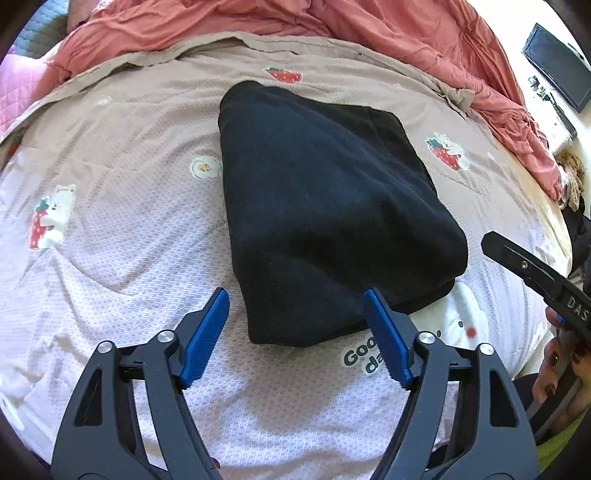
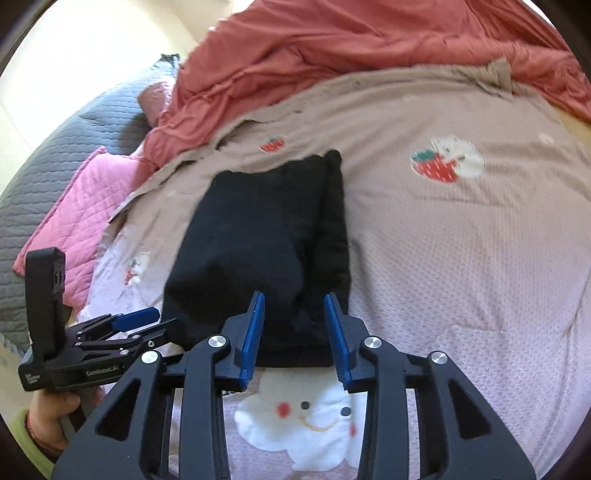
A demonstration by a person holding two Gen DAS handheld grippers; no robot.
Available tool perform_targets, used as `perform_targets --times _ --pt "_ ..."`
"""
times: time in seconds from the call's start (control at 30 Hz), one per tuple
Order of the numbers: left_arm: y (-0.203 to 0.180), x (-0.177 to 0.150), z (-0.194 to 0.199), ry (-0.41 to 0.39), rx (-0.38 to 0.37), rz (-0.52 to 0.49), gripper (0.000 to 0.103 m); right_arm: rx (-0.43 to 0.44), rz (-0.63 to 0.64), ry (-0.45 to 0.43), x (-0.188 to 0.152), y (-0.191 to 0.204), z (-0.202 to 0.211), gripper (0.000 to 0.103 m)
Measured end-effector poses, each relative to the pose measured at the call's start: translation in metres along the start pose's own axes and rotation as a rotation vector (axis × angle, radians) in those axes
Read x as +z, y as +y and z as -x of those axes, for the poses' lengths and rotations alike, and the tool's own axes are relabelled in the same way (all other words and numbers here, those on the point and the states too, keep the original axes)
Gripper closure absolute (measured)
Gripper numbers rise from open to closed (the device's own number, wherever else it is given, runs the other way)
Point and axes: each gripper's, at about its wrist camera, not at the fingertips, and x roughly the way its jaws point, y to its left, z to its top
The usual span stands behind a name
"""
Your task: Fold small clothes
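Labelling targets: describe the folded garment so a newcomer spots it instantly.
On the pale pink printed bed cover, in front of the rumpled coral blanket, lies a black folded garment. It is the only dark, plain item there, unlike the strawberry and bear prints around it.

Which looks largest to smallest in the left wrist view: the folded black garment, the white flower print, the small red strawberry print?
1. Folded black garment
2. White flower print
3. Small red strawberry print; close to the flower, and farther away, so unsure.
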Motion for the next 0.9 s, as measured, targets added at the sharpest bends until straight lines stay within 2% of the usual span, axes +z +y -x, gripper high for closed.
perform_targets --times 0.17,0.3,0.43,0.63,0.9 --pt "-0.002 0.0 0.009 -0.024 0.02 -0.015 0.032 0.035 0.034 -0.04 0.001 0.006 0.008 0.067" --pt "-0.003 -0.002 0.01 -0.03 0.039 -0.027 0.031 0.035 0.058 -0.03 -0.001 0.012 0.005 0.067" --pt "0.003 -0.006 0.004 -0.017 0.048 -0.014 0.03 0.01 0.086 0.026 -0.004 0.018 -0.016 0.067" --pt "0.009 -0.011 -0.006 0.004 0.052 0.008 0.029 -0.104 0.068 0.16 -0.013 0.008 -0.053 0.067" --pt "0.012 -0.011 -0.004 -0.006 0.053 0.013 0.027 -0.112 0.06 0.176 -0.017 0.004 -0.059 0.067"
